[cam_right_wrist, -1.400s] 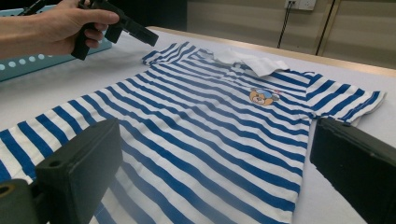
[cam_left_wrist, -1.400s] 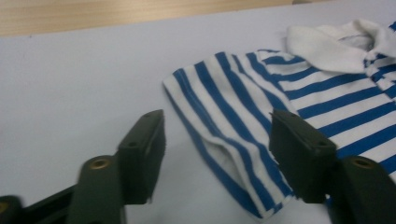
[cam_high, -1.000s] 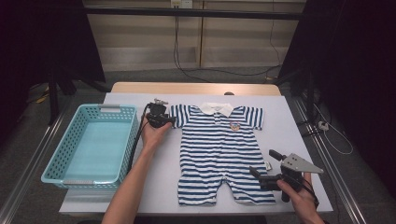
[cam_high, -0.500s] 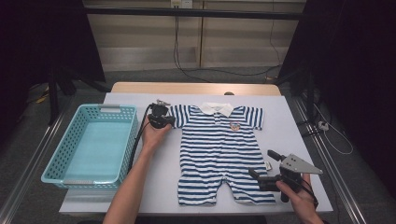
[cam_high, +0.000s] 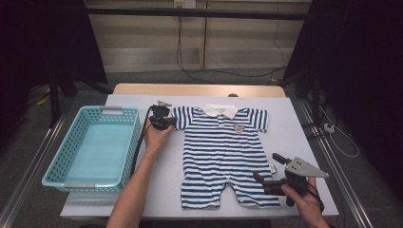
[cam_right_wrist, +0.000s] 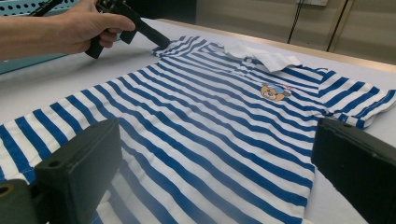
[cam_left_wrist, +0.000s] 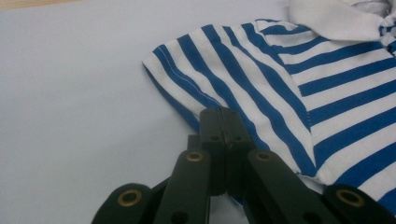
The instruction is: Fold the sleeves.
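Listing from the near table edge outward, by label
Right gripper [cam_high: 267, 174]: held in the person's right hand at the near right corner of the table; jaws stand wide apart with nothing between the pads; in the right gripper view the two black jaws frame the garment's lower part, one low at the left, one at the right edge
Striped romper [cam_high: 223, 154]: blue-and-white baby garment, lying flat and face up on the table, legs toward the near edge, collar toward the far edge; its near right leg hem lies just beside the right gripper
Chest badge [cam_right_wrist: 274, 91]: small cartoon patch on the romper front, below the collar
Table [cam_high: 294, 126]: pale grey top, bearing the romper and the basket
Basket [cam_high: 62, 161]: turquoise, perforated walls, standing at the left of the table, well apart from the romper
Left gripper [cam_high: 168, 122]: held in the person's left hand between basket and romper; jaws have just been closing and now meet, pinched on the edge of the sleeve
Left sleeve [cam_left_wrist: 219, 79]: short, striped, flat on the table, its lower edge caught between the closed jaws
Collar [cam_high: 221, 110]: white, at the far end of the garment
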A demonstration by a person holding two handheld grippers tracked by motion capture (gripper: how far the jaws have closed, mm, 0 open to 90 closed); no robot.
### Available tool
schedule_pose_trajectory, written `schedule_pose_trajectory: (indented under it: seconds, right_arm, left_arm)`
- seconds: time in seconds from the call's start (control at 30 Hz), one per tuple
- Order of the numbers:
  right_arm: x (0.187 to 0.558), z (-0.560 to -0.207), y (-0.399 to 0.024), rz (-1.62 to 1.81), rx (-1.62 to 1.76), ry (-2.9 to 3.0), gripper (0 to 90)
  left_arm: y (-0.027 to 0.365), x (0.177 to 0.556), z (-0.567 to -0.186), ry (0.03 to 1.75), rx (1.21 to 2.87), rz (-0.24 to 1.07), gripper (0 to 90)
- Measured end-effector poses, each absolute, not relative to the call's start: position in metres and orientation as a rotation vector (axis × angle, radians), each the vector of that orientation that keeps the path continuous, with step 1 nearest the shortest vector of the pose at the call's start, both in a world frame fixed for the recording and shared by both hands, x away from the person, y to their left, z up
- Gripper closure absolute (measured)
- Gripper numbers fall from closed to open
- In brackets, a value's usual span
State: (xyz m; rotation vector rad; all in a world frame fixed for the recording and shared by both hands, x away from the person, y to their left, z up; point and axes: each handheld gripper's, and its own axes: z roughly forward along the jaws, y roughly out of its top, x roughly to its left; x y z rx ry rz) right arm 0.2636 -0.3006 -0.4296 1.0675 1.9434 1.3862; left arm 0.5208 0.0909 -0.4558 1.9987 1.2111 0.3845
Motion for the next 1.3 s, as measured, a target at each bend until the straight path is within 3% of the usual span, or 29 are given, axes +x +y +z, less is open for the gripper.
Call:
schedule_pose_trajectory:
  seconds: [0.47, 0.9, 0.93, 1.03, 1.1, 1.3]
  right_arm:
    - [0.264, -0.43, -0.3, 1.388, 1.066, 1.952, 1.3]
    - [0.264, -0.43, -0.3, 1.393, 1.065, 1.951, 1.0]
    - [0.264, -0.43, -0.3, 1.393, 1.065, 1.951, 1.0]
    - [0.264, -0.429, -0.299, 1.395, 1.061, 1.952, 1.0]
    - [0.264, -0.429, -0.3, 1.394, 1.064, 1.952, 1.0]
    - [0.264, -0.43, -0.3, 1.392, 1.063, 1.95, 0.8]
  left_arm:
    - [0.071, 0.507, -0.438, 1.041, 2.008, 0.441, 89.6]
    - [0.059, 0.507, -0.437, 1.024, 1.941, 0.388, 89.6]
    - [0.061, 0.508, -0.436, 0.988, 1.99, 0.391, 89.5]
    - [0.051, 0.507, -0.438, 1.018, 1.924, 0.367, 89.5]
    - [0.053, 0.509, -0.436, 0.973, 2.007, 0.382, 89.5]
    - [0.042, 0.509, -0.437, 0.977, 1.989, 0.366, 89.3]
